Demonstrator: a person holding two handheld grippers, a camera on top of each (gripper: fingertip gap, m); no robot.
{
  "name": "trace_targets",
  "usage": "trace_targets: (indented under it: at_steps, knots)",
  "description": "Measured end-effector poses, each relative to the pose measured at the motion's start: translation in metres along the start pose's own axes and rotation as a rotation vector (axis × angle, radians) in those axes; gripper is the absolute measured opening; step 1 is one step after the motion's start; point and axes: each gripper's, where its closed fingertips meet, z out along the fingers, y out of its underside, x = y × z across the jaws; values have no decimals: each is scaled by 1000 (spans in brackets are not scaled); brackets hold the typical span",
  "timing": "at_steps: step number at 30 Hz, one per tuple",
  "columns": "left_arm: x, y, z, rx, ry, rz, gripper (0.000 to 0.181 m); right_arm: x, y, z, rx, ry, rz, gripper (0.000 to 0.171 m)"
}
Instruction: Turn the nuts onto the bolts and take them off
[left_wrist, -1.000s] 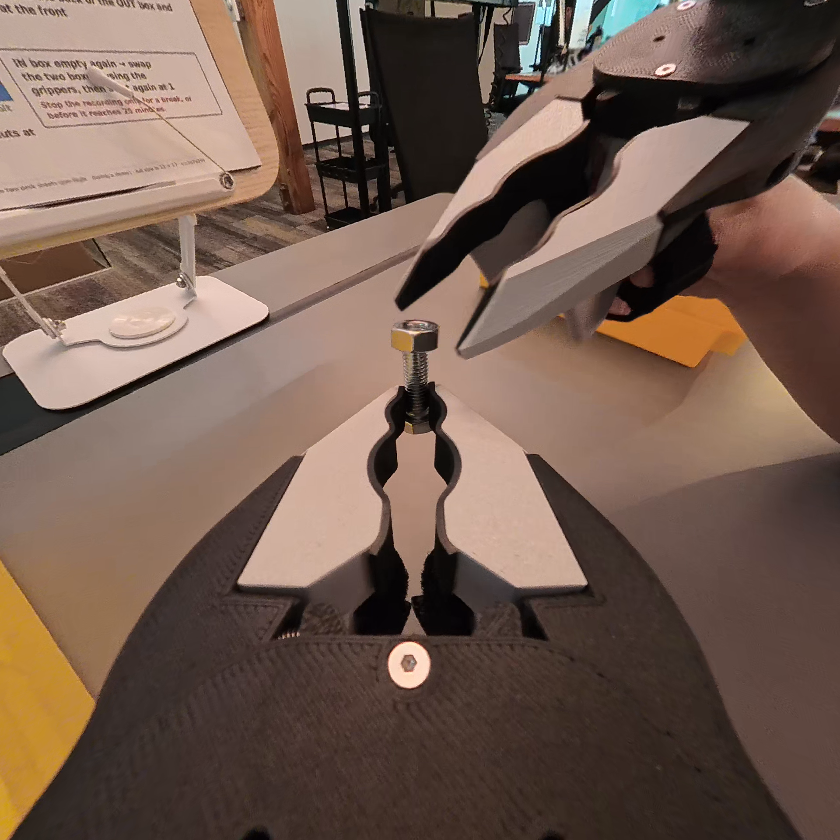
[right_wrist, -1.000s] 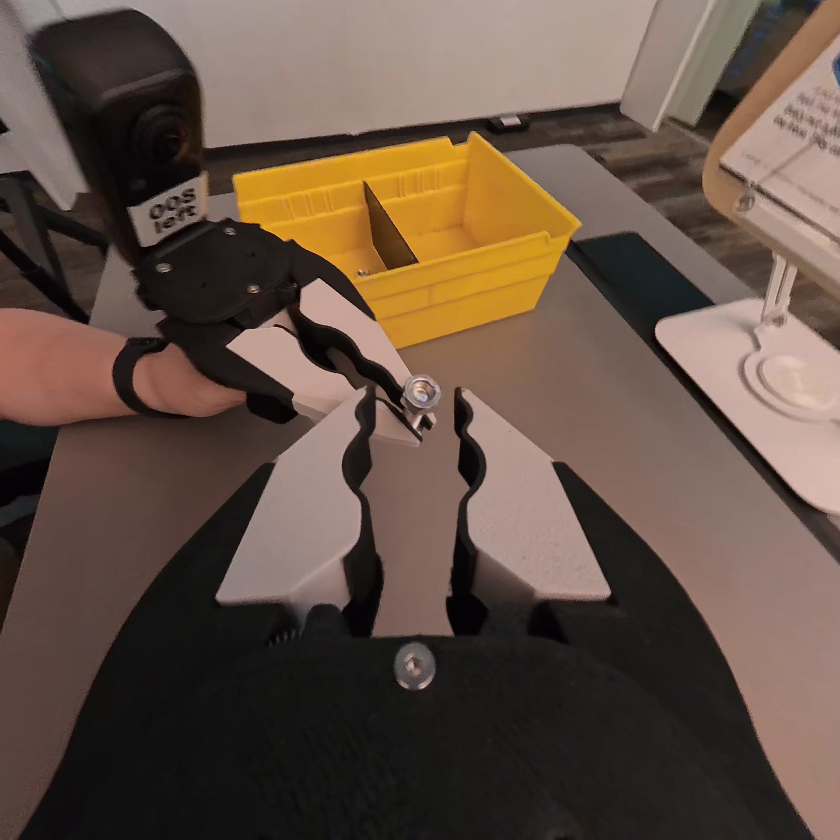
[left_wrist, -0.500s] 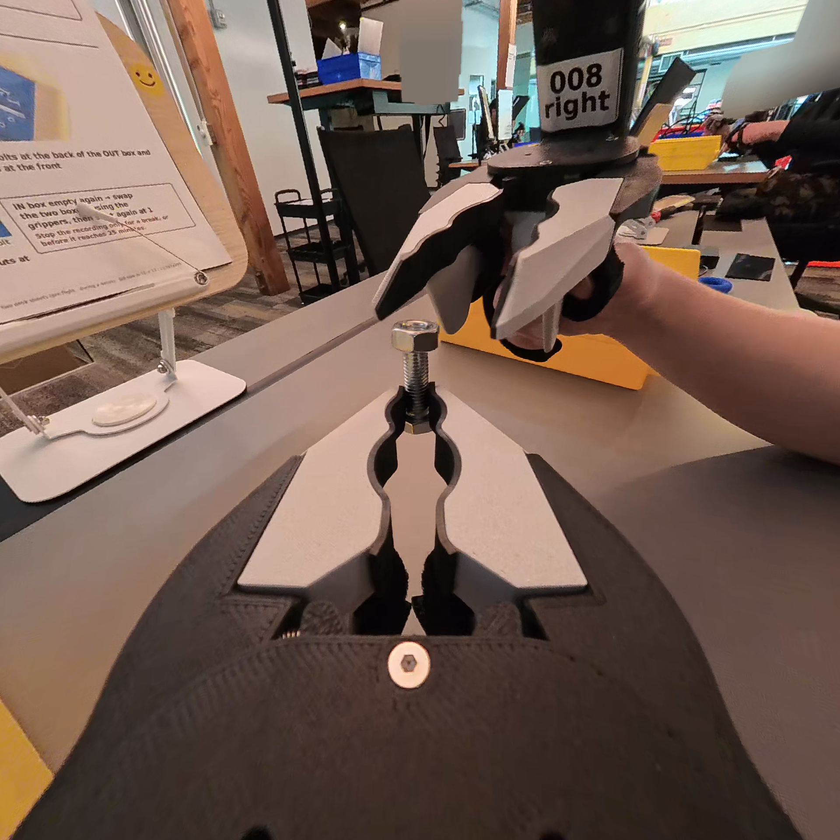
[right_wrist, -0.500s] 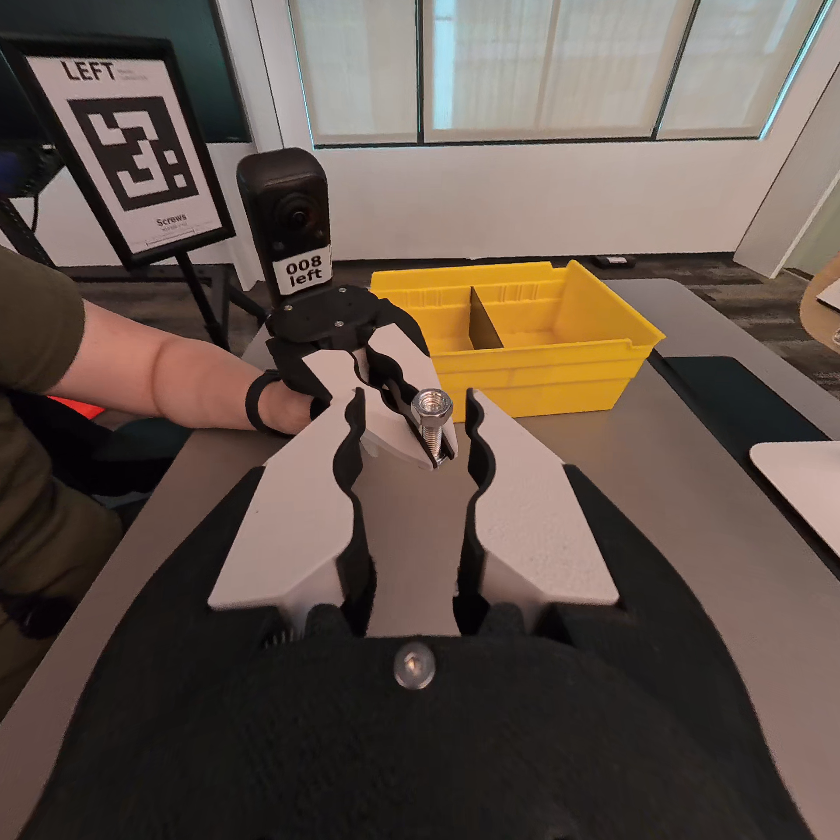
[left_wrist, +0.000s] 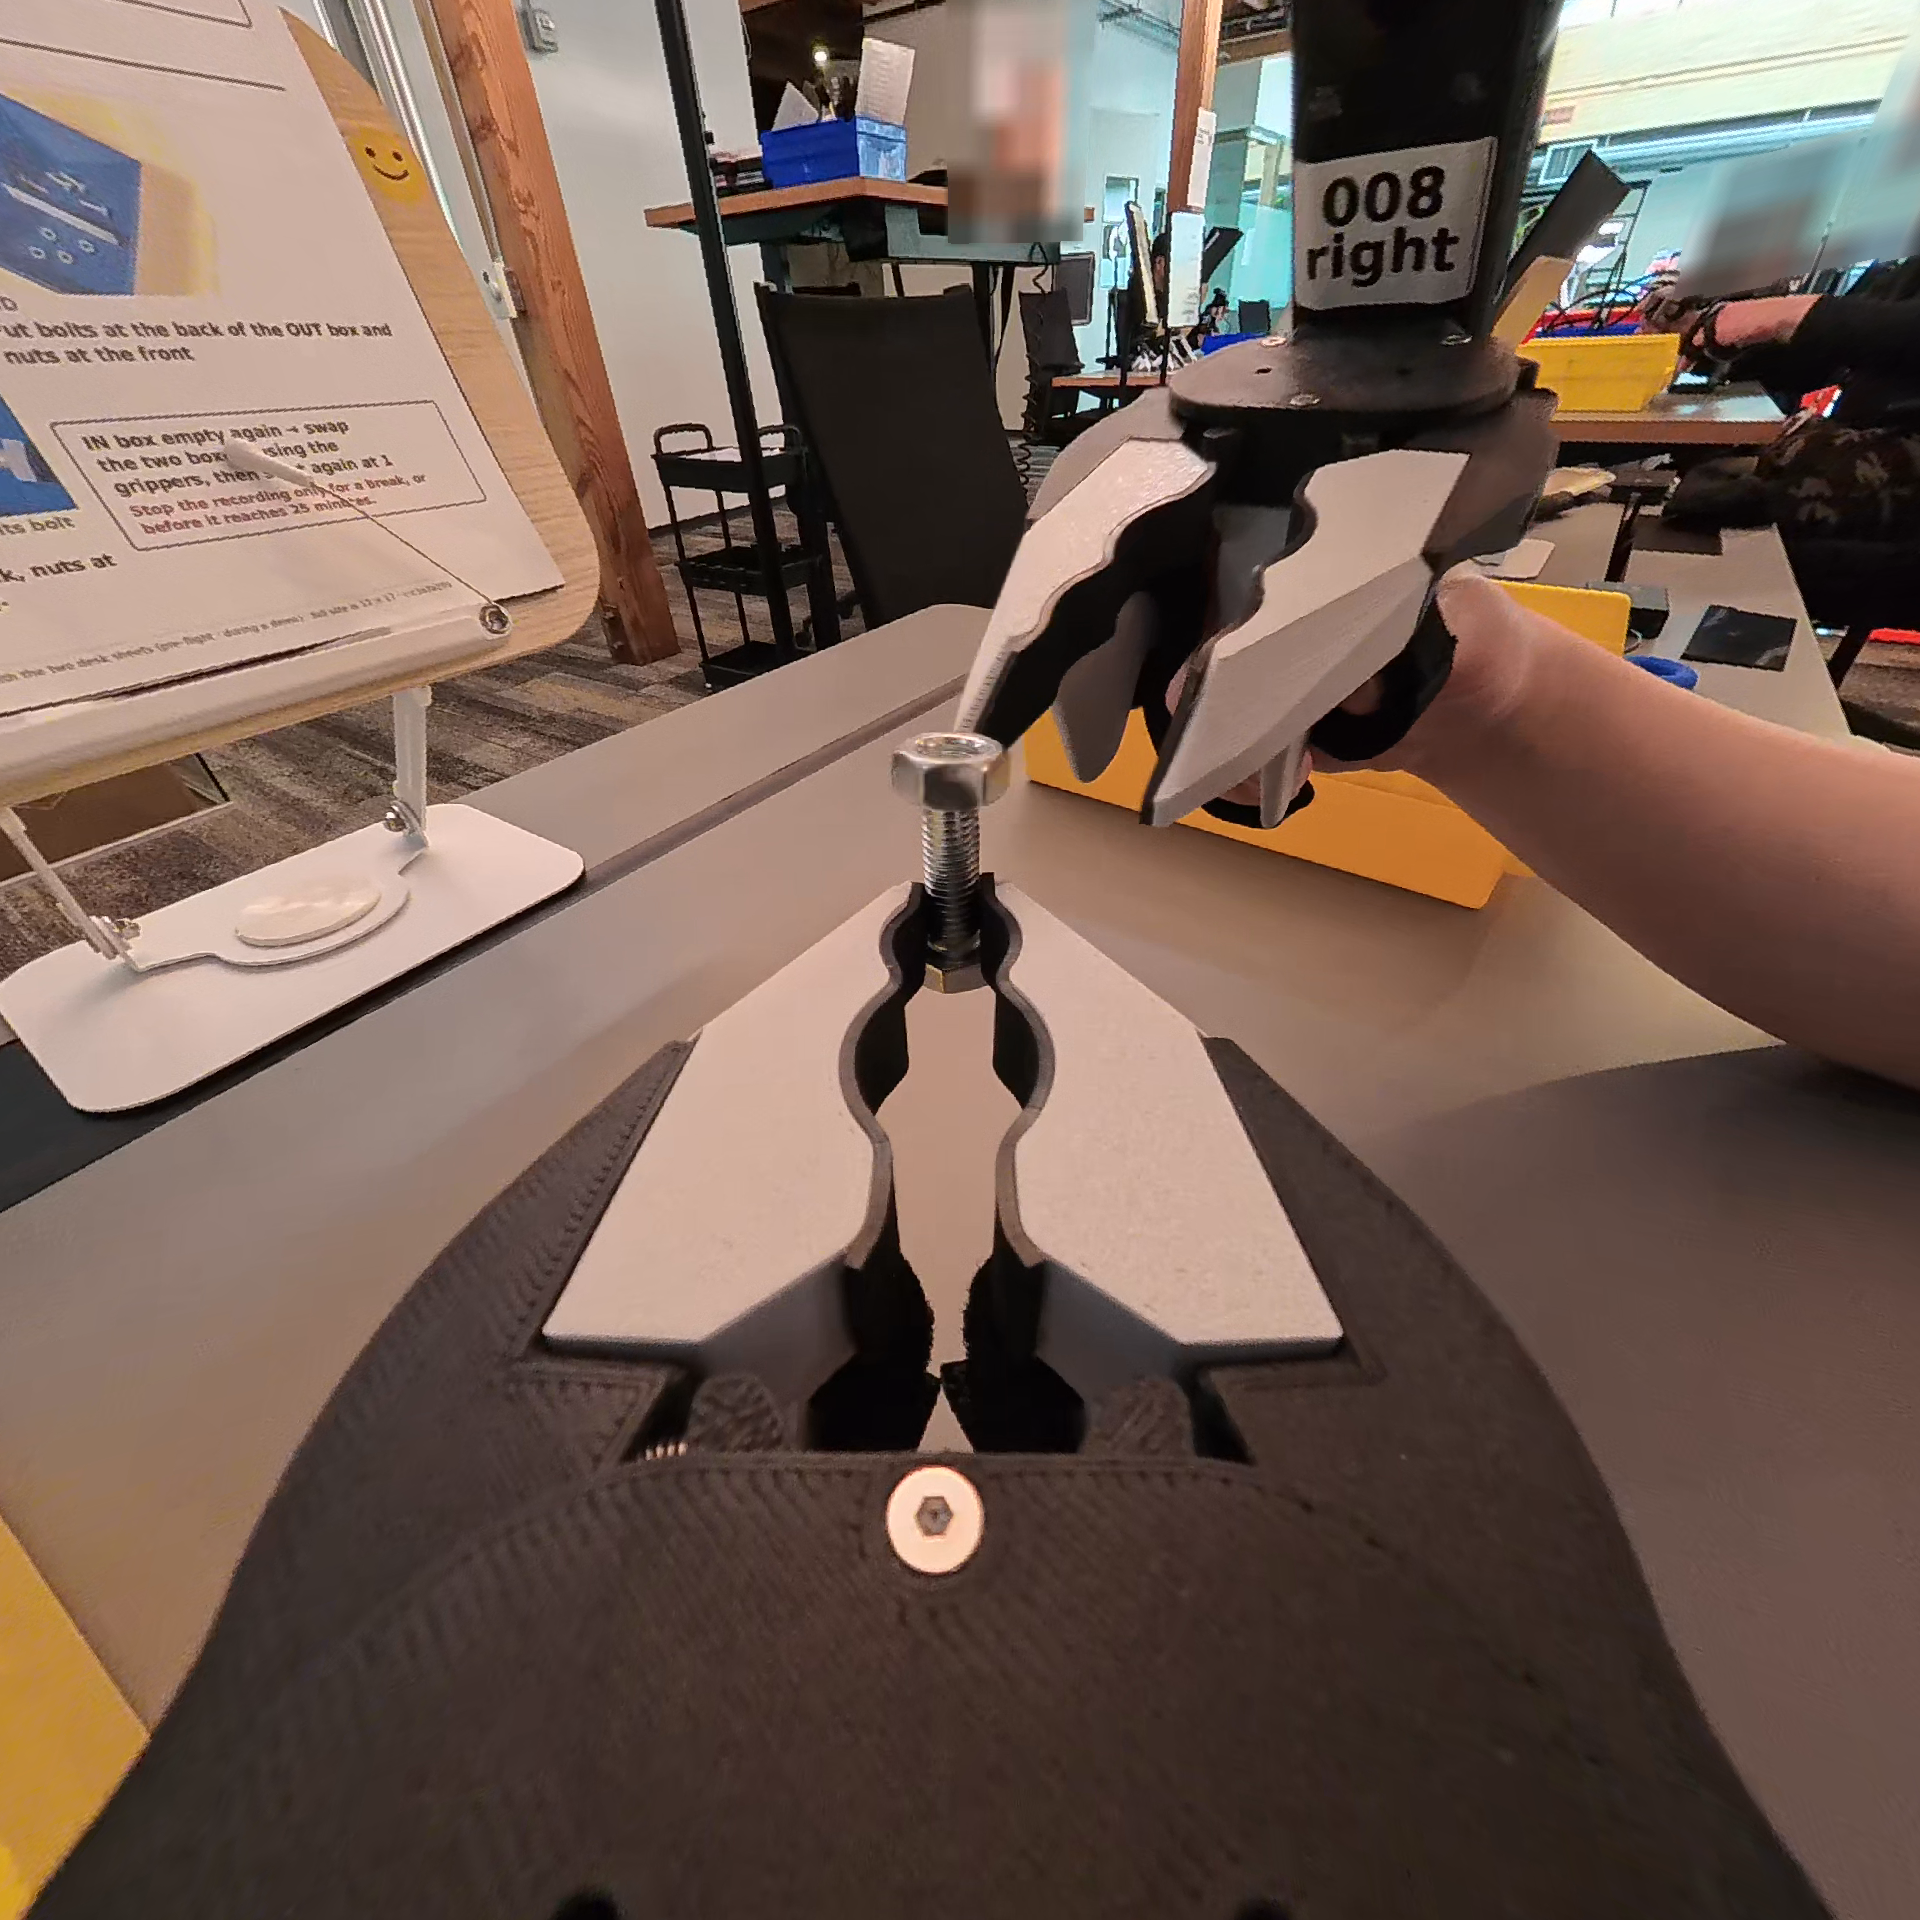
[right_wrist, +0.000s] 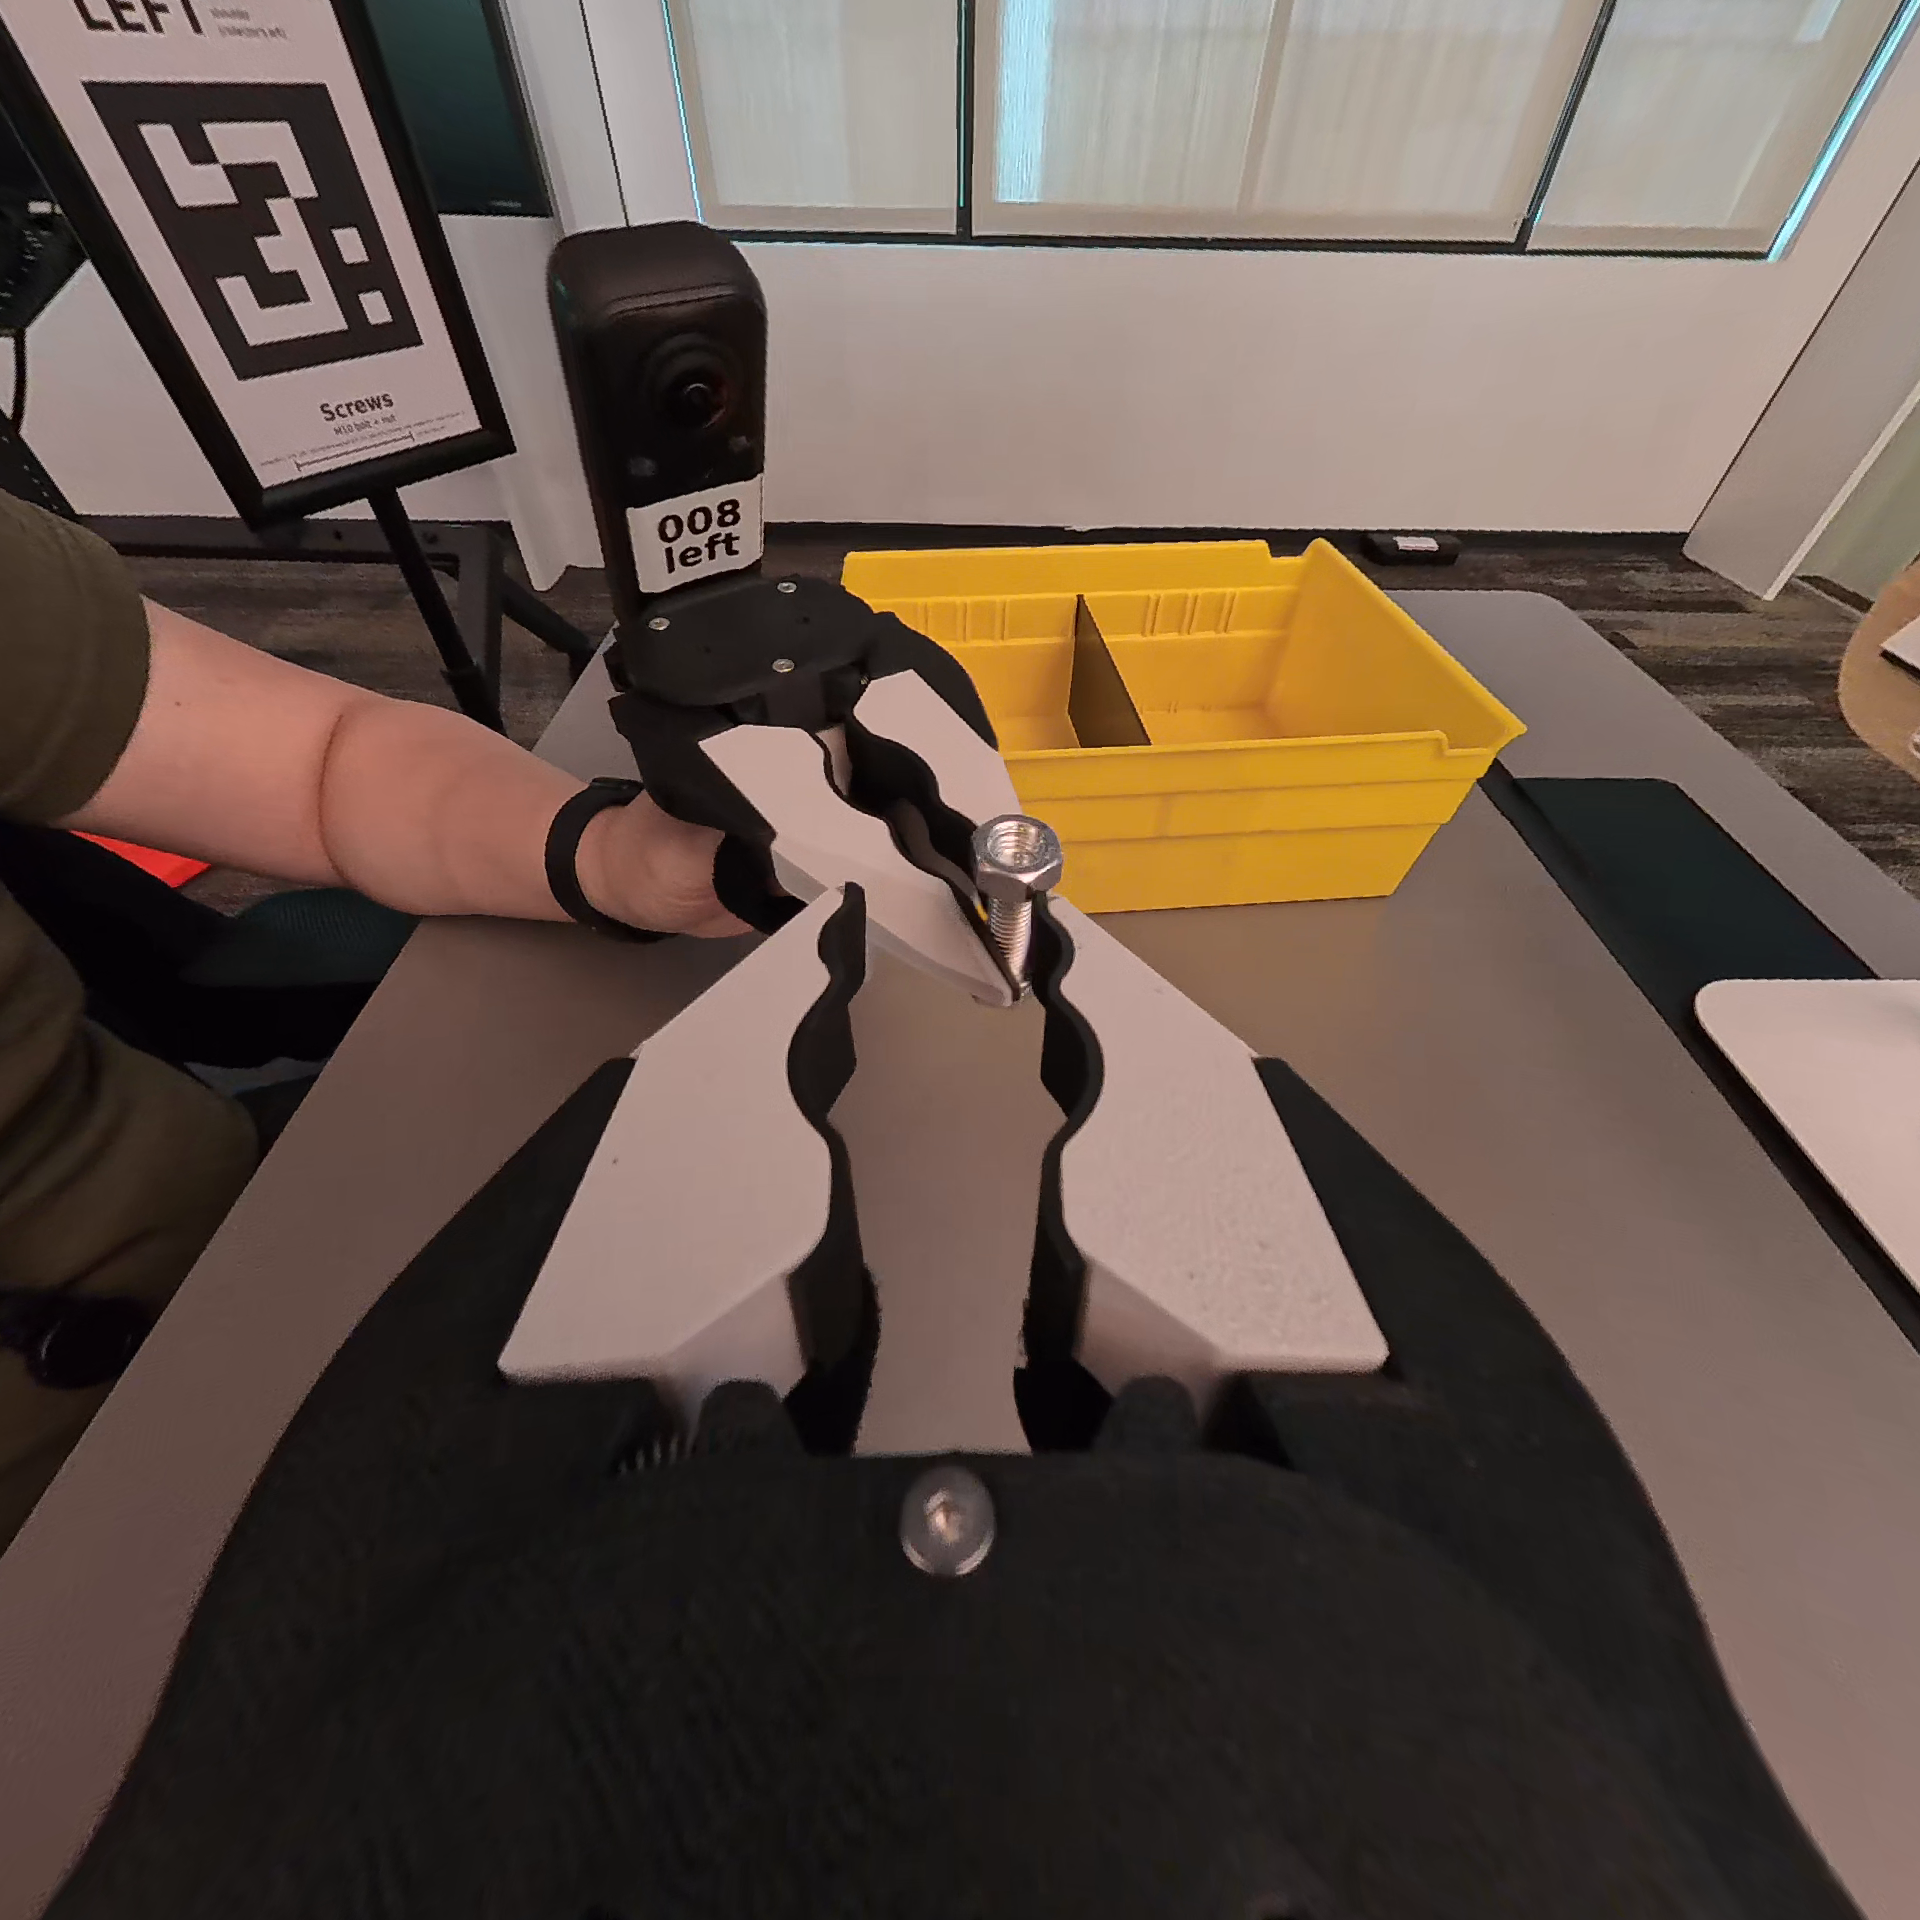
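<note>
bolt (left_wrist: 951, 883) standing upright, long axis vertical, head down, nut (left_wrist: 948, 771) at its top | left gripper (left_wrist: 951, 935) clenching the bolt's lower end above the table (left_wrist: 727, 935) | right gripper (left_wrist: 1070, 769) spread apart, one fingertip now touching the nut, nearer than half a second ago | yellow bin (right_wrist: 1299, 748) sitting far right

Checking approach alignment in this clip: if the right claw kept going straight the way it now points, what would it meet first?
Probably the nut atop the bolt held upright by the left claw. The open right claw has one fingertip beside the nut already; contact is unclear.
</note>
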Motion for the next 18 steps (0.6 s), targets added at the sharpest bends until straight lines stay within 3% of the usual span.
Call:
trace_targets:
  at_steps: [4, 9, 18]
  knots:
    - [-1, 0, 0, 1, -5, 2, 7, 1, 0, -1, -4, 14, -20, 28]
    - [0, -1, 0, 2, -1, 3, 7, 6, -2, 2, 10, 48, -35, 39]
    - [-2, -1, -1, 2, -7, -3, 7, -4, -2, 1, -11, 7, -49, 33]
